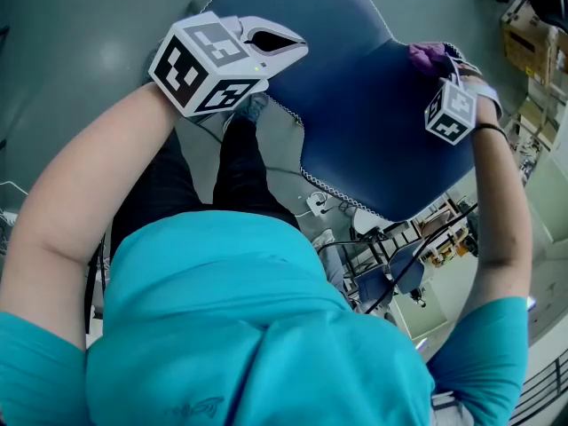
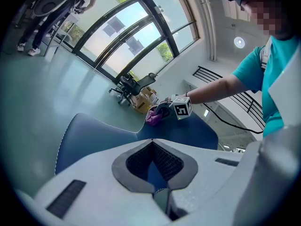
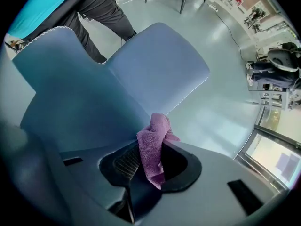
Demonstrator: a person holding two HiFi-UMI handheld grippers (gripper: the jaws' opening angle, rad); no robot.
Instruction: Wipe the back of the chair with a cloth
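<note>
We hold the crumpled purple terry cloth [image 3: 153, 160] clamped in our right gripper [image 3: 151, 143] at the far edge of the blue padded chair back [image 1: 355, 114]. Our left gripper [image 2: 151, 141], jaws together, sits at its near edge (steadying it, probably). Most of the panel looks left to wipe.

1. The blue chair [image 1: 355, 114] has a broad panel that lies bare between the left gripper [image 1: 297, 48], jaws together at one edge, and the right gripper [image 1: 441, 69], which pinches the cloth [image 1: 429, 56] at the other.
2. The person's legs [image 1: 240, 162] stand just beside the stitched edge and close that side.
3. Beyond the panel we see open floor [image 3: 225, 93].
4. Dark frames and cables [image 1: 399, 256] crowd one edge; we cannot tell whether they touch it.
5. An office chair [image 2: 129, 84] and cartons [image 2: 143, 100] stand well apart.
</note>
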